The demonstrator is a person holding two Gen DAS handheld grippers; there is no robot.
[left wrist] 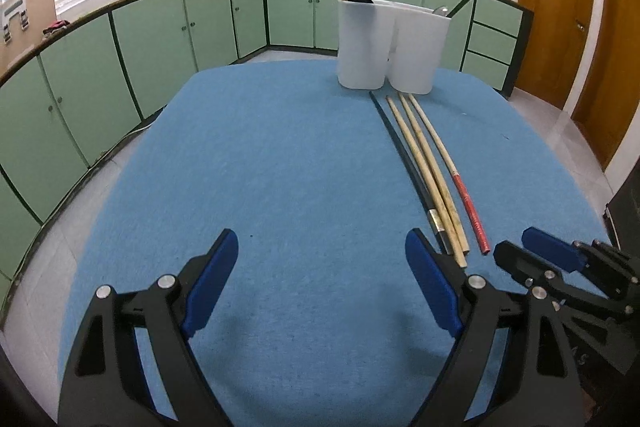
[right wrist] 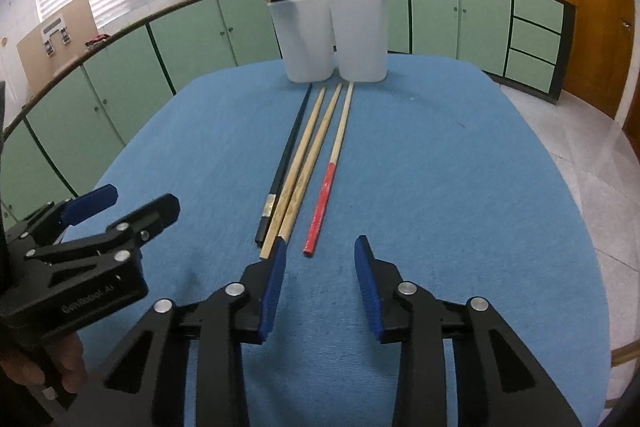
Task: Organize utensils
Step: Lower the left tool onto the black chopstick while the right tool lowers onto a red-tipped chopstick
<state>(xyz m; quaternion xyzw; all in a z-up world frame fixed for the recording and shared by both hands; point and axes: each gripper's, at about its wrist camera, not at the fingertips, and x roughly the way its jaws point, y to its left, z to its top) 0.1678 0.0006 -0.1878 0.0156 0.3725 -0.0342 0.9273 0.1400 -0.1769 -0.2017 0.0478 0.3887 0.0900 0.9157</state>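
Viewing from the left wrist, we keep the left gripper jaws spread, holding nothing; chopsticks lie beside the right jaw. From the right wrist, the right gripper jaws stand half-spread, empty; we should centre them on the red-ended chopstick just ahead before pinching.

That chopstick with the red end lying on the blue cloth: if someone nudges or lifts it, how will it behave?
The red-ended chopstick looks thin and round, so a sideways nudge would probably roll it, though the blue cloth may slow that. It lies straight, so it is likely stiff. Being so slender, it is probably light, and it could pivot if pinched at its end.
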